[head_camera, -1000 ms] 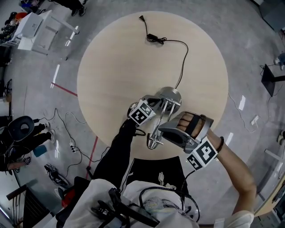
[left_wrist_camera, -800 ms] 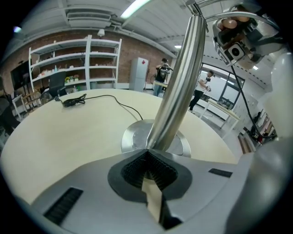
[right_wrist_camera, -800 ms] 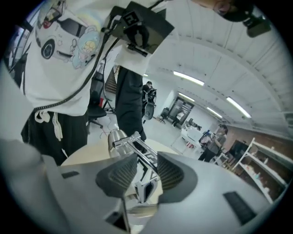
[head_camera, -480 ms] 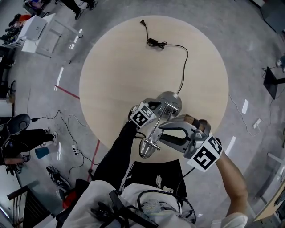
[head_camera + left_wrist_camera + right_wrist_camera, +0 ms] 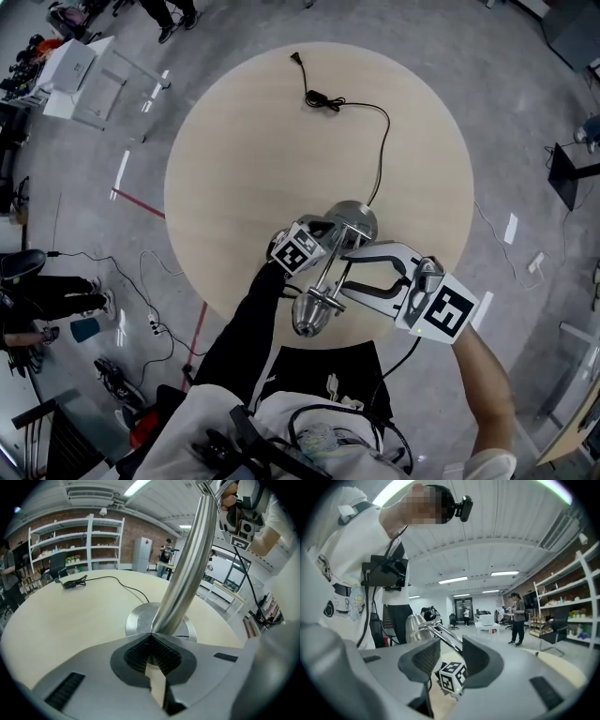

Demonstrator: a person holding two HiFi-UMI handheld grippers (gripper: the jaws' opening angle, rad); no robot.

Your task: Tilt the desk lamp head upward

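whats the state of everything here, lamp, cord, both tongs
left tongs: shut on the lamp arm, low down
right tongs: open, jaws have just been opening, lamp arm's upper part between them
lamp head: raised off the table, lit or not cannot tell
cord: unplugged, plug lying loose on the table

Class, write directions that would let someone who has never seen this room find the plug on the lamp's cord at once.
Find the round pale wooden table. From the shiny lamp base by its near edge, follow the thin black cord to the far side, past a small tangle. The plug is the cord's loose end, alone near the far rim, plugged into nothing.
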